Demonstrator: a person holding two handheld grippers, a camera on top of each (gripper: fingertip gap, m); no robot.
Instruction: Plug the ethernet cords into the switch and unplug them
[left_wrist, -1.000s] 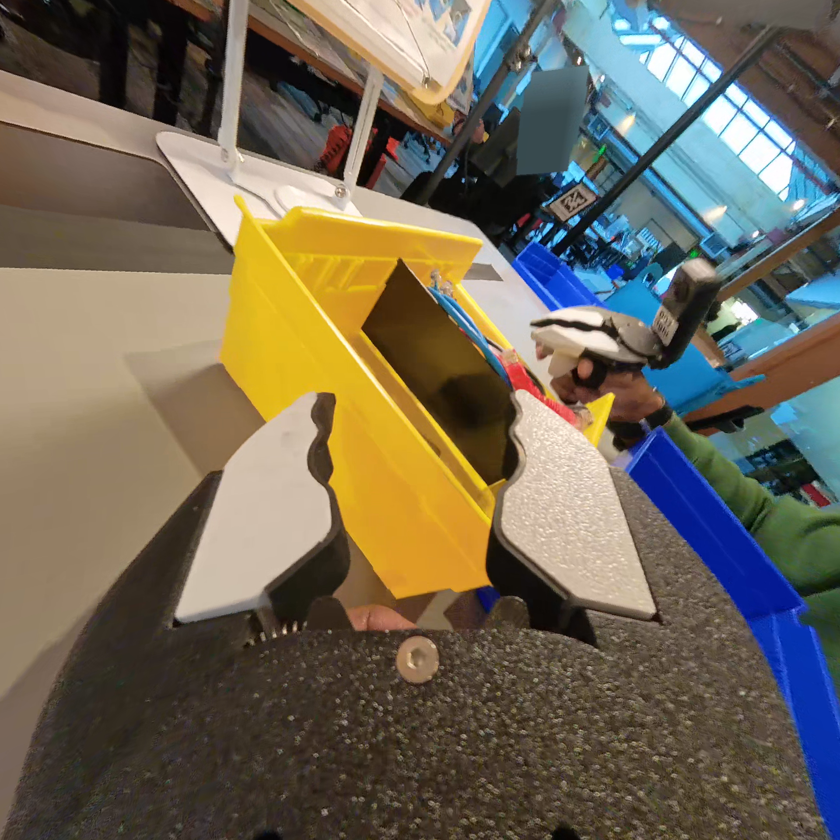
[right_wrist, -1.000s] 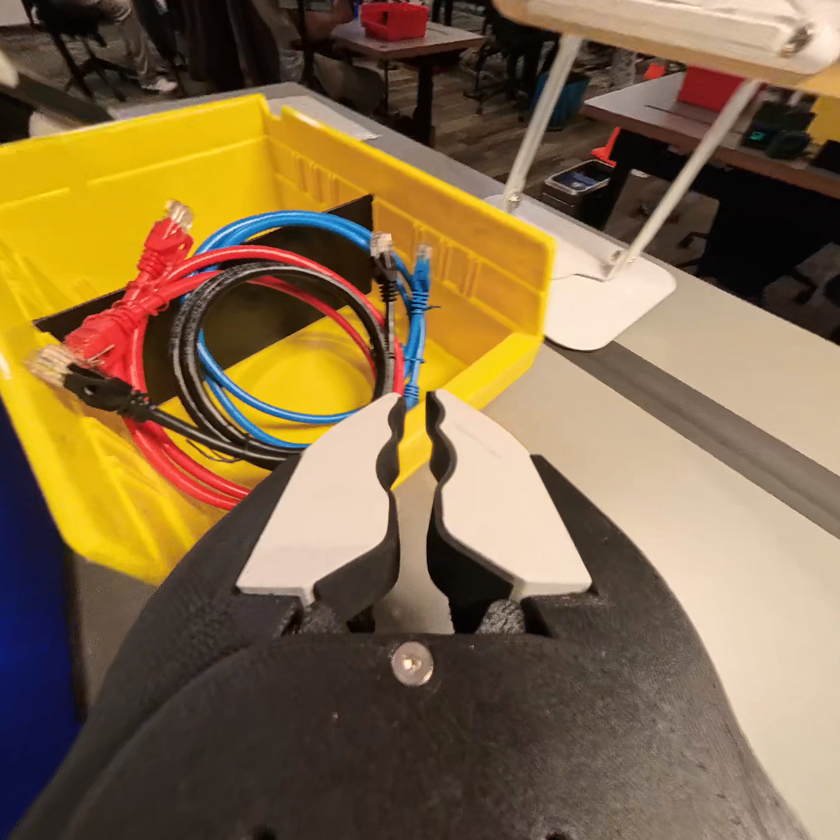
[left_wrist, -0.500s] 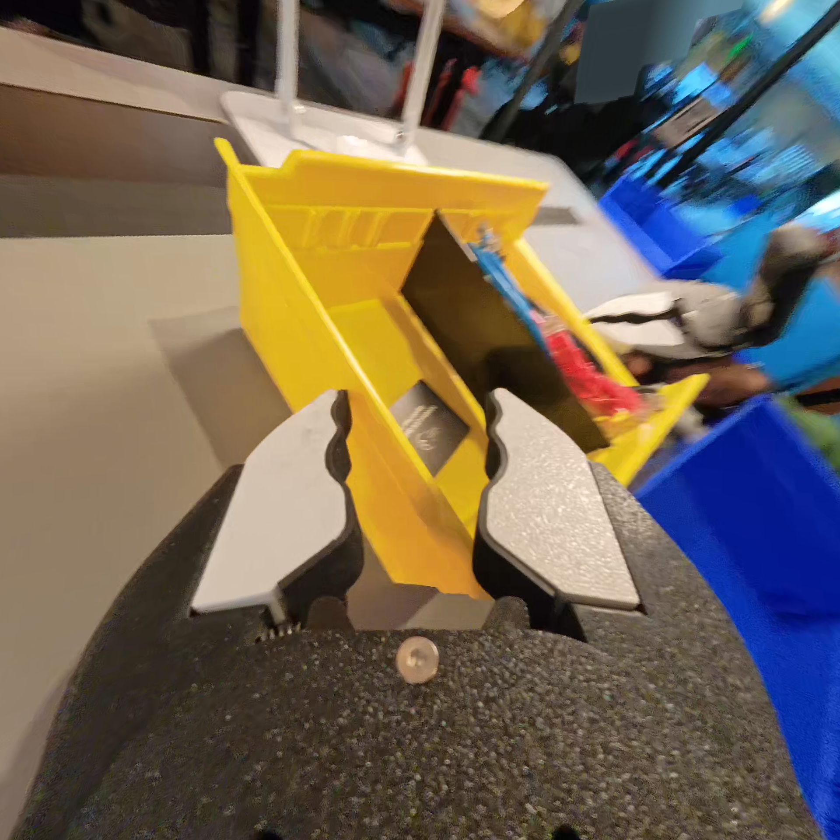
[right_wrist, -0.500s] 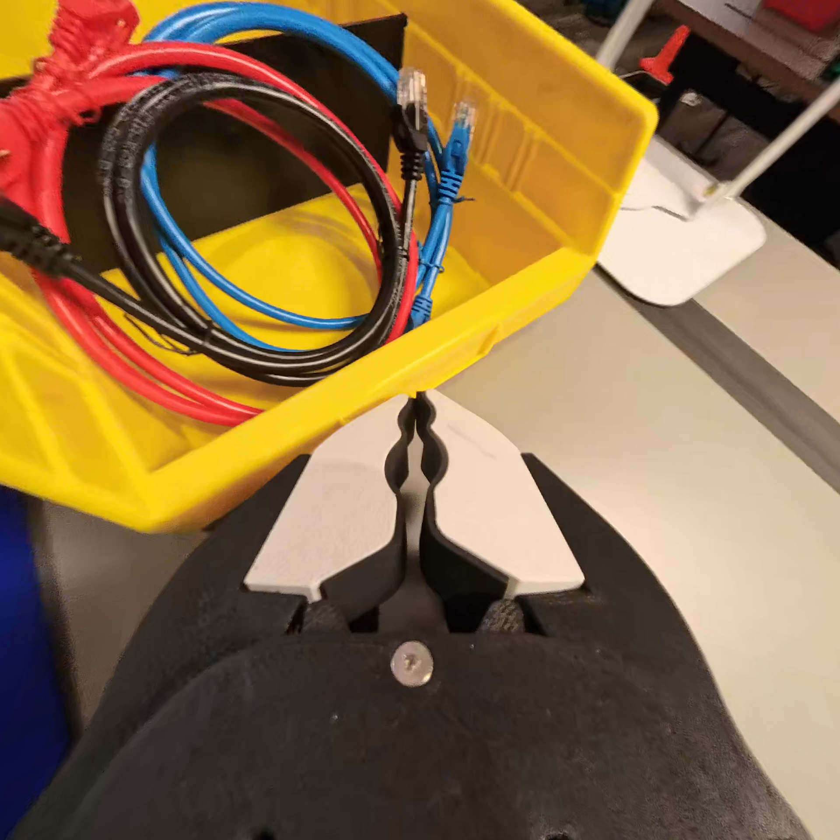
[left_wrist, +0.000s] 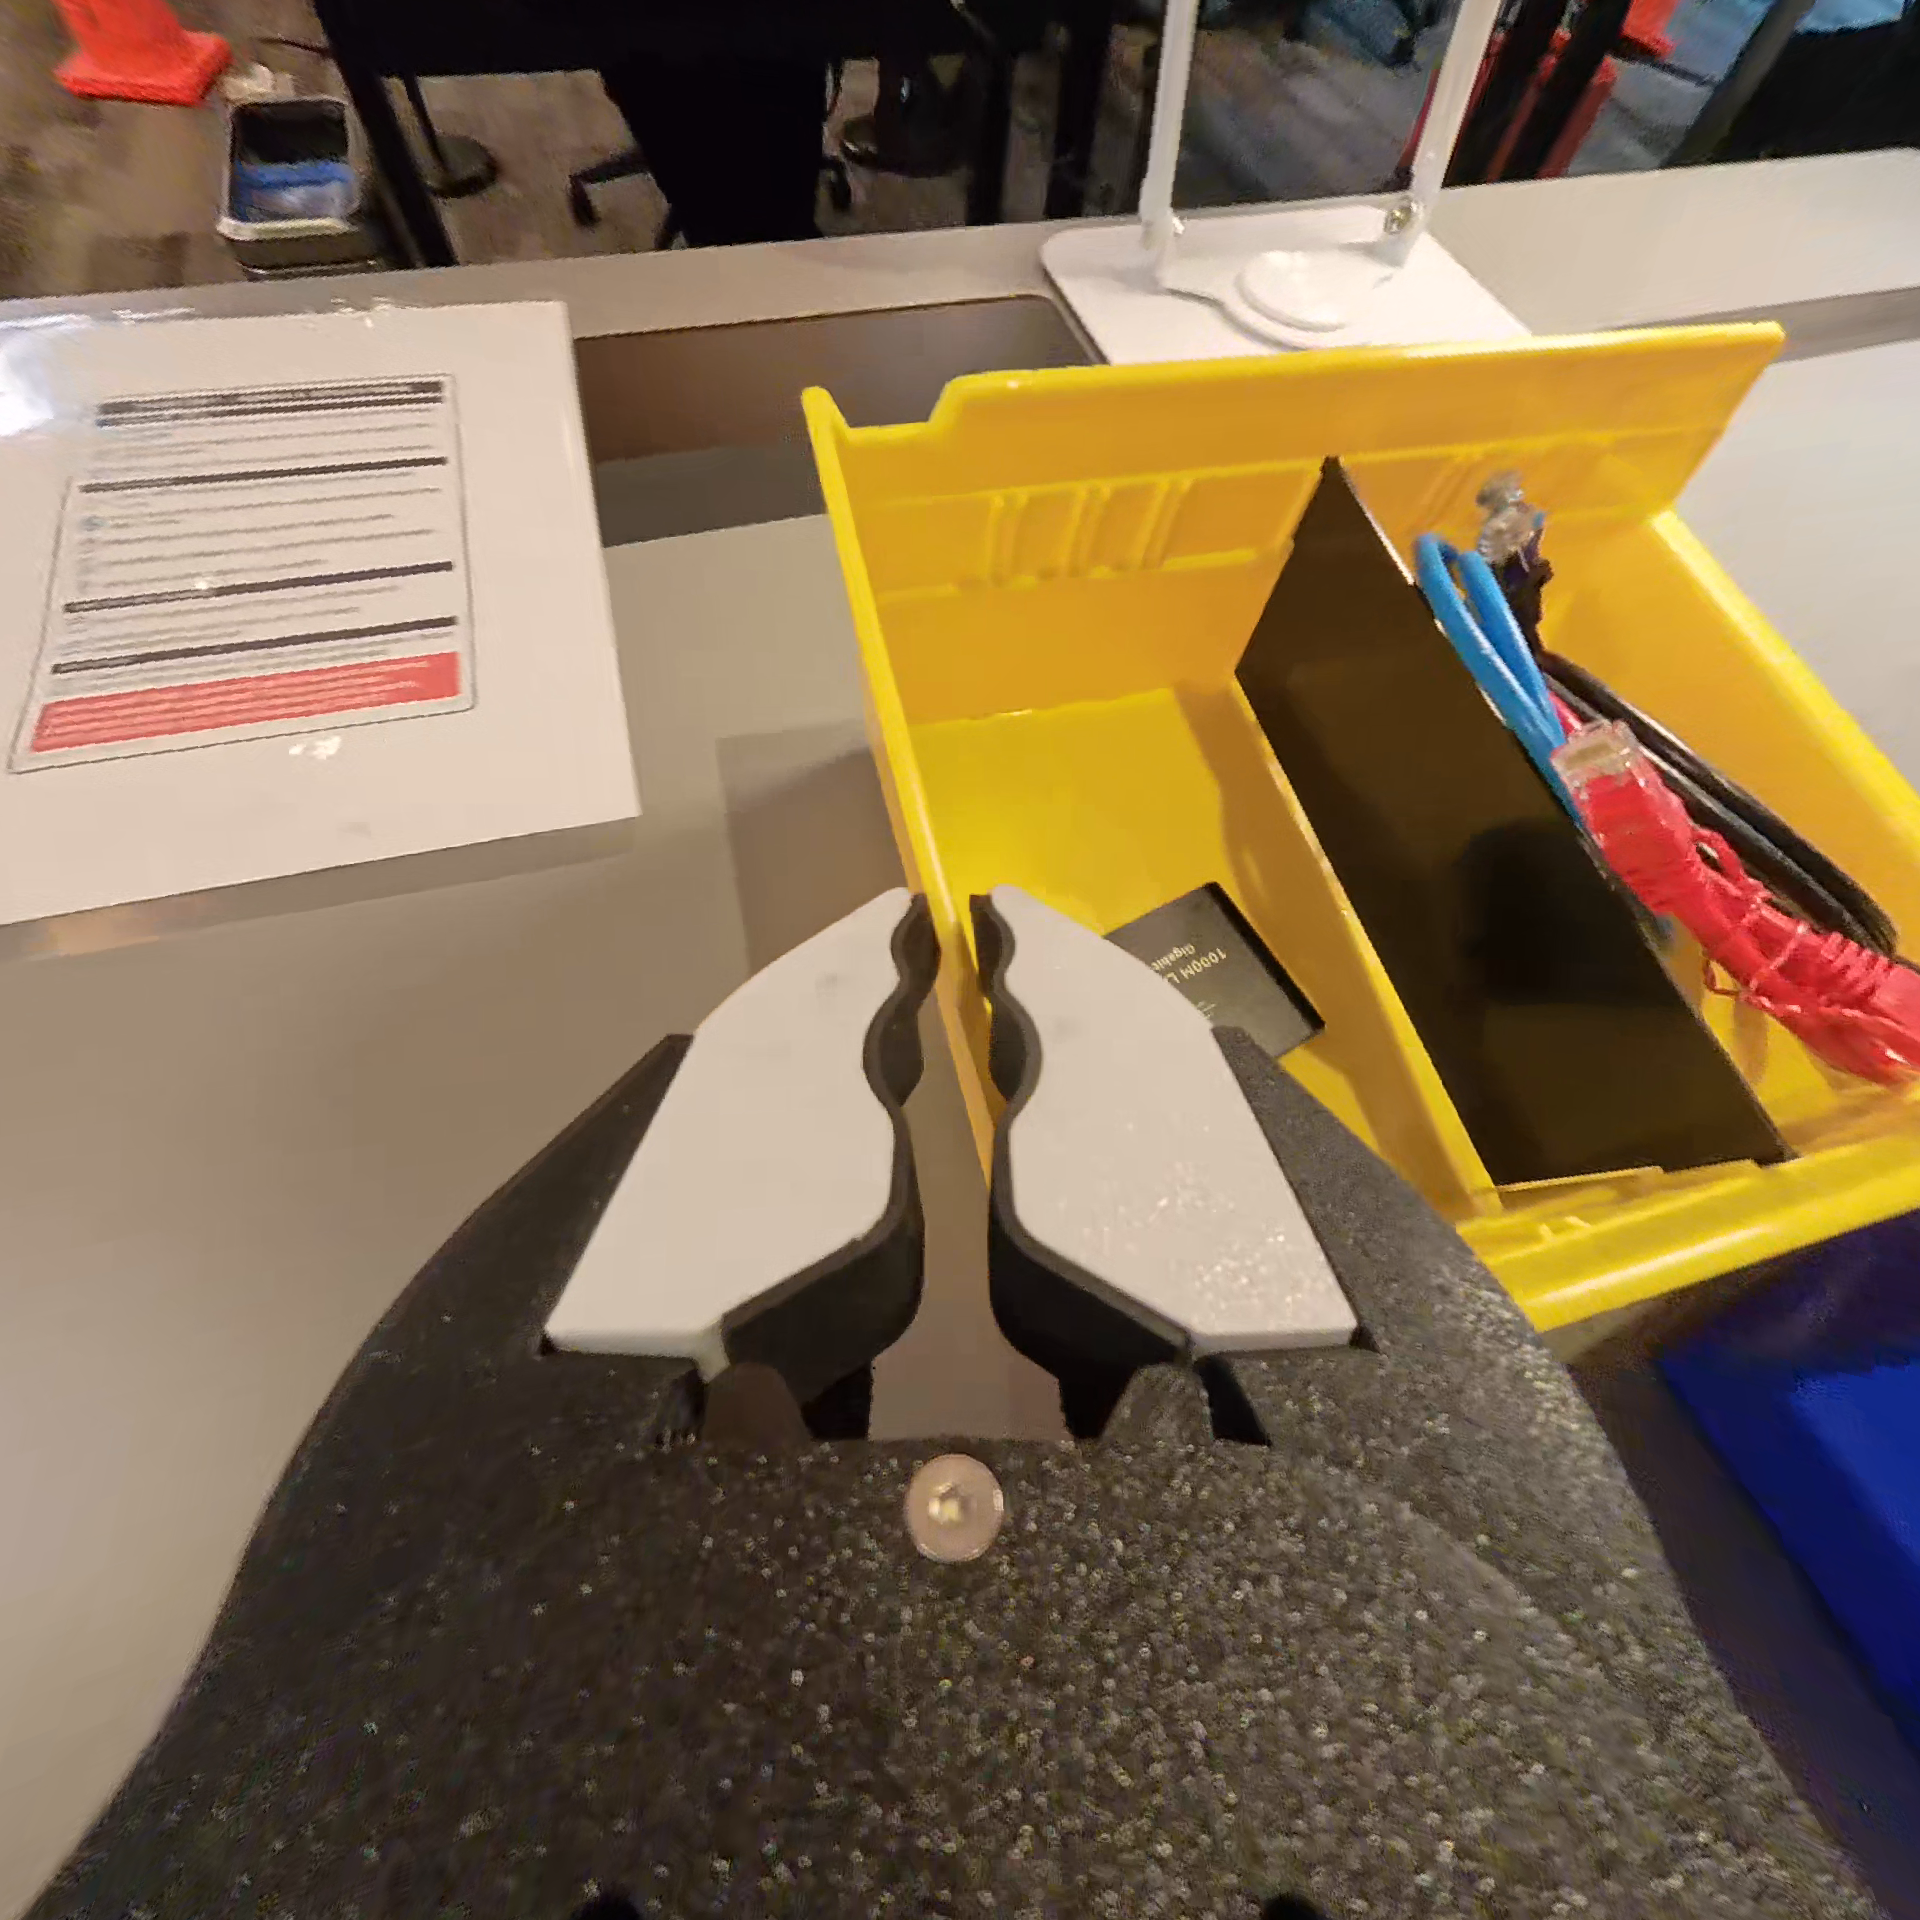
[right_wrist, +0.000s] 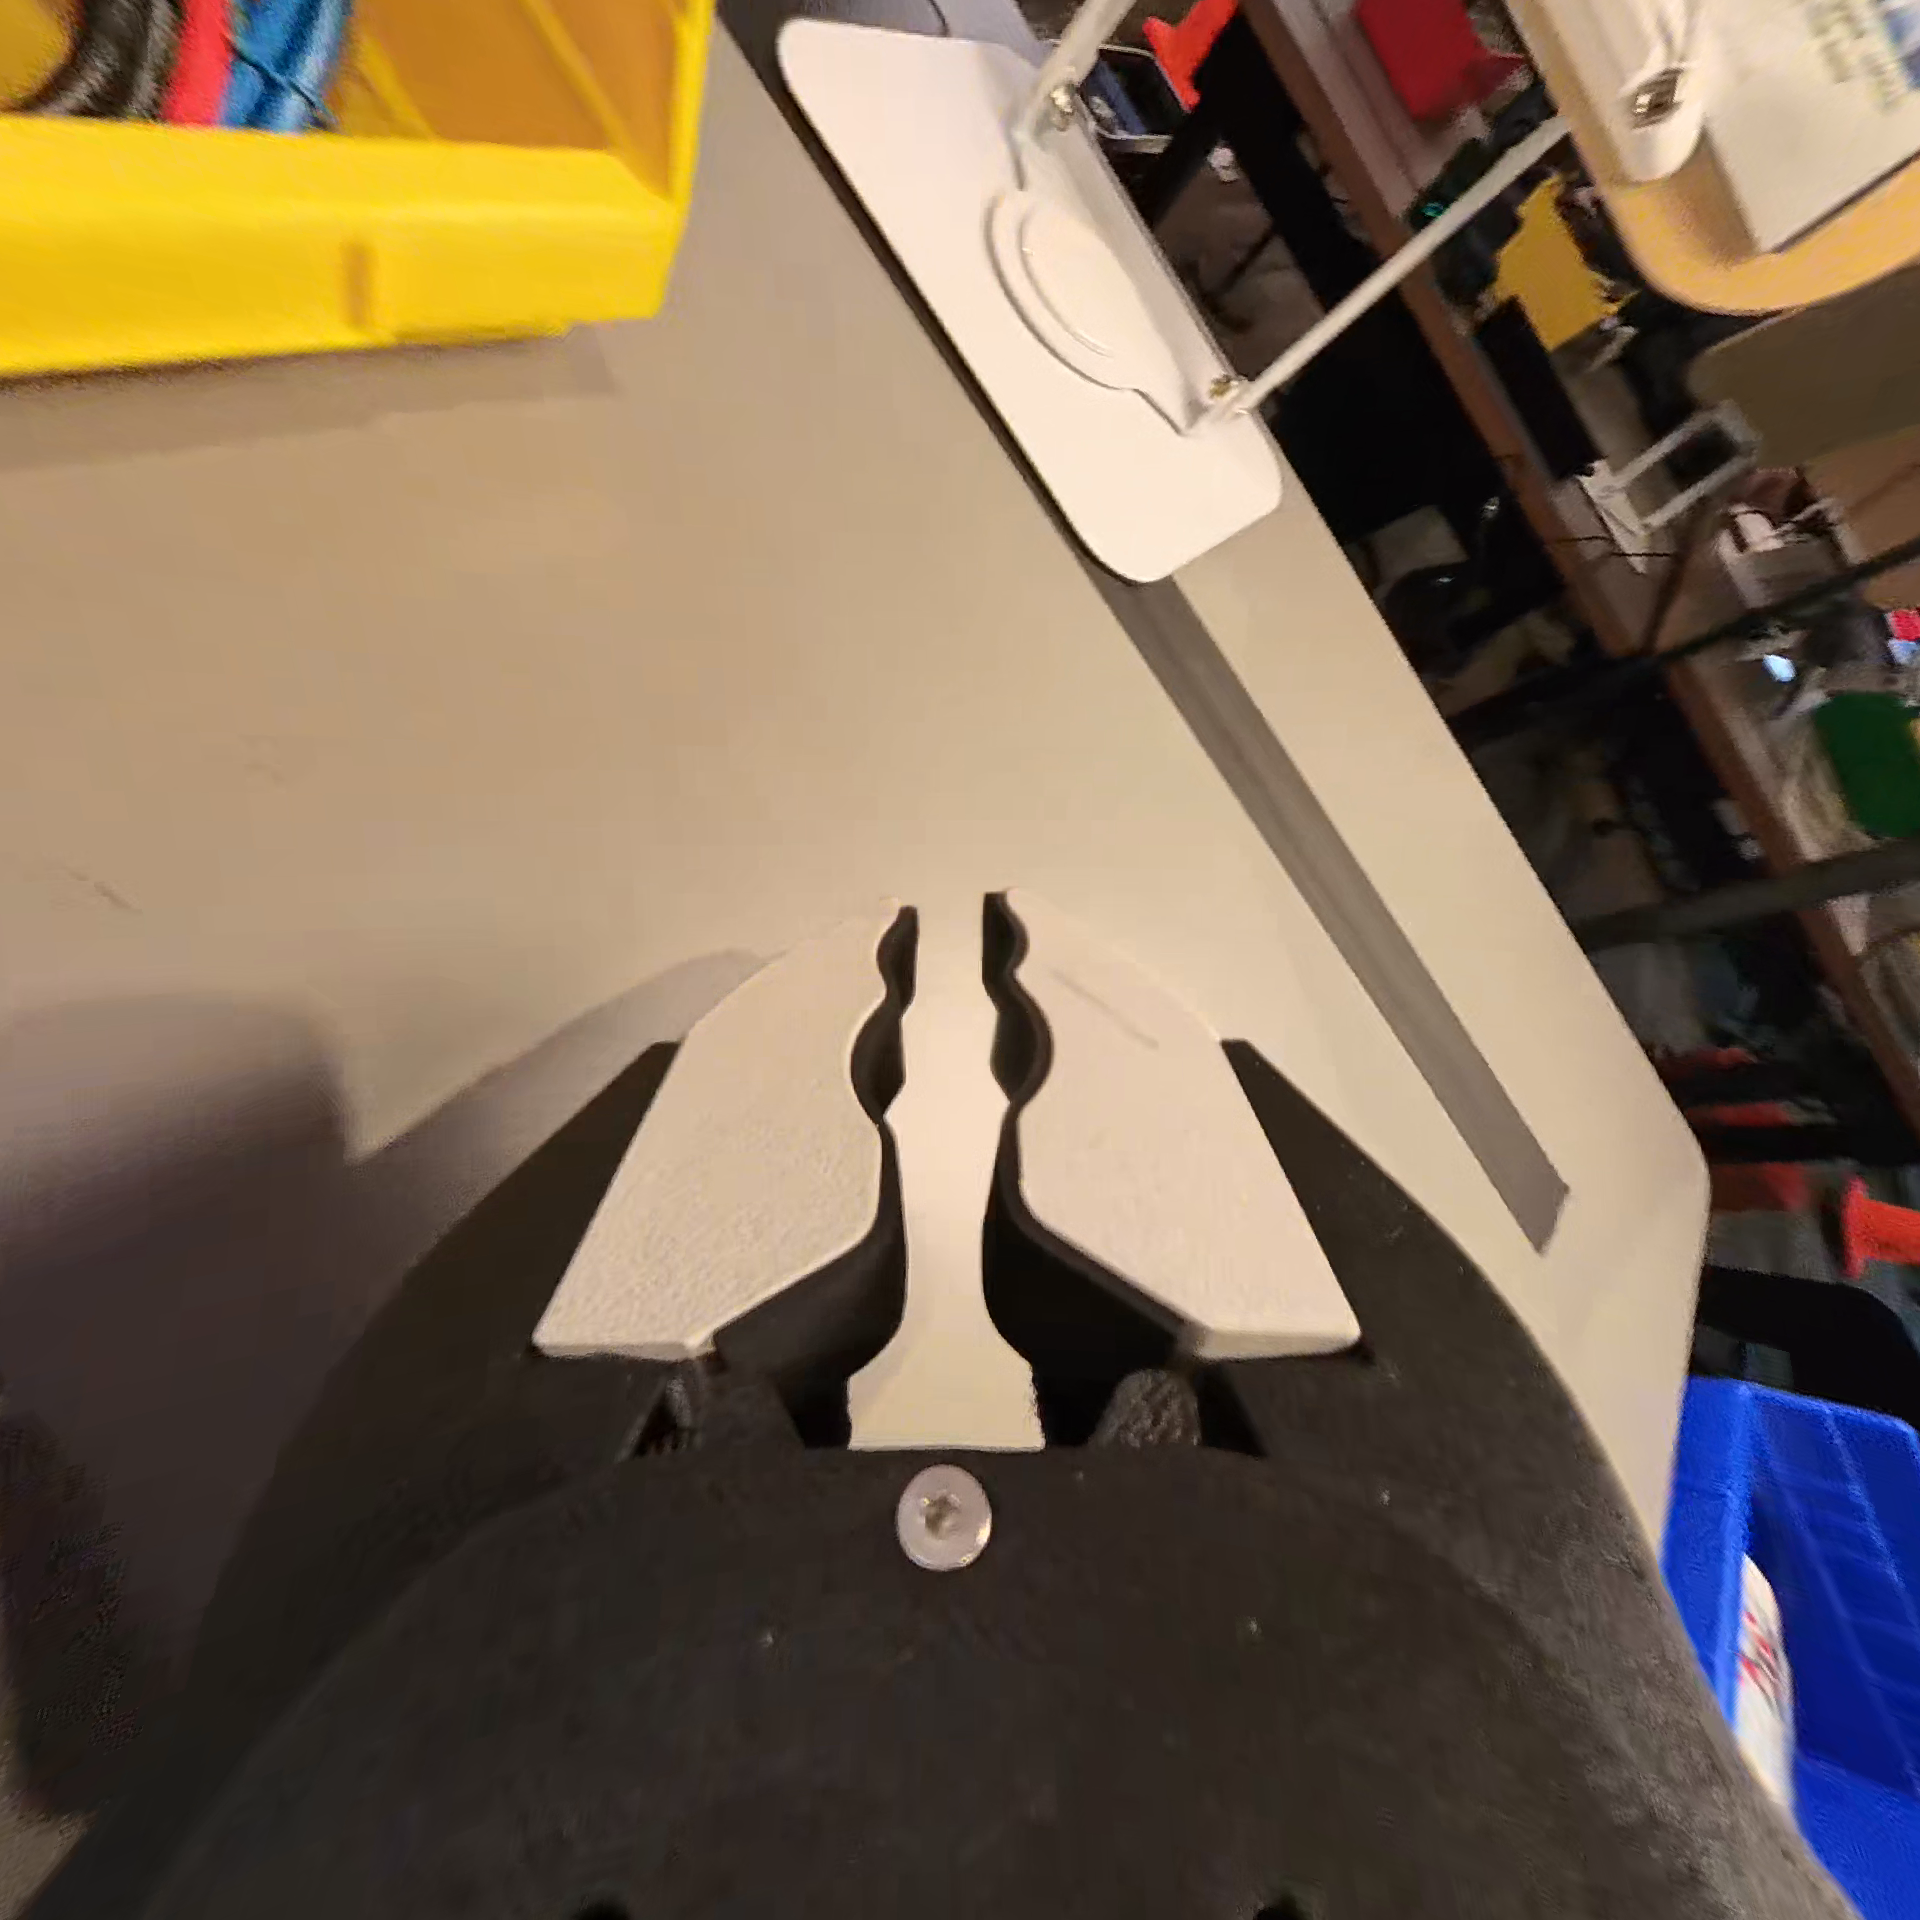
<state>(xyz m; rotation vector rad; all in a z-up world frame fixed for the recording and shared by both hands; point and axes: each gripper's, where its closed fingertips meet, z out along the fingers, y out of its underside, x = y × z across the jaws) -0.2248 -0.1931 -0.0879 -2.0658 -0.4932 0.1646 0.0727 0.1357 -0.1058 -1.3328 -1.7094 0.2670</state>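
Observation:
A yellow bin (left_wrist: 1143, 436) stands on the grey table, split by a black divider (left_wrist: 1455, 831). A black switch (left_wrist: 1216, 982) lies flat in its left compartment. Red (left_wrist: 1683, 894), blue (left_wrist: 1486, 623) and black (left_wrist: 1714, 790) ethernet cords lie coiled in the right compartment. My left gripper (left_wrist: 945, 904) is closed on the bin's left wall, near its front corner. My right gripper (right_wrist: 951, 904) is empty with only a narrow gap between its fingers. It hovers over bare table, right of the bin (right_wrist: 312, 239), where a bit of the cords (right_wrist: 208, 62) shows.
A printed sheet (left_wrist: 260, 582) lies on the table left of the bin. A white stand base (left_wrist: 1278, 281) sits behind the bin and also shows in the right wrist view (right_wrist: 1039, 270). A blue bin (left_wrist: 1829, 1475) is at the near right (right_wrist: 1829, 1558). The tips of one gripper are about 45 cm away from the tips of the other.
My left gripper swung round and closed from open onto the bin's left wall. My right gripper moved away from the bin's rim to over bare table on its right.

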